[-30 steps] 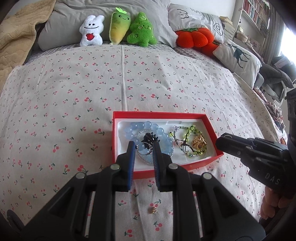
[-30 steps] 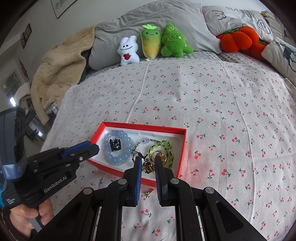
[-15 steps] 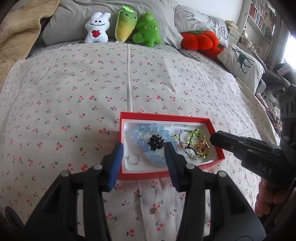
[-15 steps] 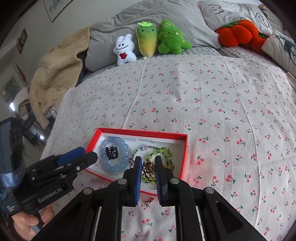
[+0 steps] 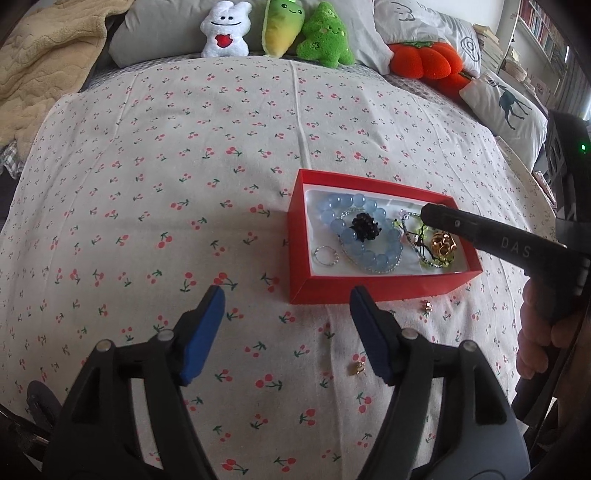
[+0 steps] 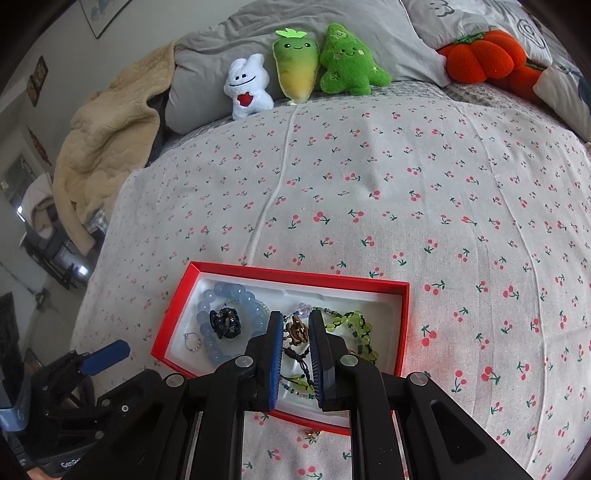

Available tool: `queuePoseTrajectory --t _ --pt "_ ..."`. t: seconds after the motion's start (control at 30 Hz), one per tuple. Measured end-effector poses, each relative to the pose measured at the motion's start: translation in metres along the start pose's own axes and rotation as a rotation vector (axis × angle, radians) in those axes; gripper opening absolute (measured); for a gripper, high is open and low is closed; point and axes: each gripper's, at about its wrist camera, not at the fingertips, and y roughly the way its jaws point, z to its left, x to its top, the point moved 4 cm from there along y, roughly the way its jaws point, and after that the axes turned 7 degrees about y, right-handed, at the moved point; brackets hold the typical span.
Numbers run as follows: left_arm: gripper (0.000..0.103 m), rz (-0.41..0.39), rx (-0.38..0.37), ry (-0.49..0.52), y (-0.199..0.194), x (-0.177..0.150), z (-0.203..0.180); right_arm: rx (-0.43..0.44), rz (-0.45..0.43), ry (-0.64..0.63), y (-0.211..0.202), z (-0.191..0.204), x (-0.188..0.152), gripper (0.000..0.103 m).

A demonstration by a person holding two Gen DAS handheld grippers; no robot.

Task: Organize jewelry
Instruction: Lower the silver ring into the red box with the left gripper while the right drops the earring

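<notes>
A red box [image 5: 369, 291] lies on the cherry-print sheet. In it are a blue bead bracelet [image 5: 369, 258], a black piece [image 5: 365, 229], a silver ring [image 5: 325, 255], a green bead bracelet [image 6: 354, 321] and a gold pendant [image 5: 441, 245]. My left gripper [image 5: 286, 295] hovers just short of the box's near left corner; its jaws are opening wide and nothing is between them. My right gripper [image 6: 295, 319] hangs over the box's right half, above the pendant [image 6: 297, 330], with only a narrow empty gap between its pads. Two small gold earrings [image 5: 357, 368] [image 5: 427, 305] lie loose on the sheet.
Plush toys [image 5: 280, 26] and grey pillows line the head of the bed, with orange pumpkin cushions [image 5: 421, 61] at the back right. A beige blanket [image 5: 40, 70] is heaped at the left. A hand [image 5: 535, 343] grips the right gripper's handle.
The left jaws spread from a narrow gap over the box to wide; the silver ring now lies in the box. The left gripper drew back off the box. The right gripper moved over it.
</notes>
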Motion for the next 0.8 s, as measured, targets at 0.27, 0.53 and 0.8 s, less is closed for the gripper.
queuePoseTrajectory --t 0.27,0.53,0.8 --pt "0.075 0.046 0.012 0.018 0.001 -0.007 -0.003 -0.013 0.018 0.004 0.006 -0.002 0.003 0.017" --pt "0.076 0.07 0.009 0.053 -0.001 -0.019 -0.016 -0.008 -0.006 -0.042 -0.028 0.0 -0.003 0.018" --pt "0.076 0.108 0.016 0.089 -0.005 -0.039 -0.028 -0.004 -0.043 -0.058 -0.063 -0.006 -0.026 0.069"
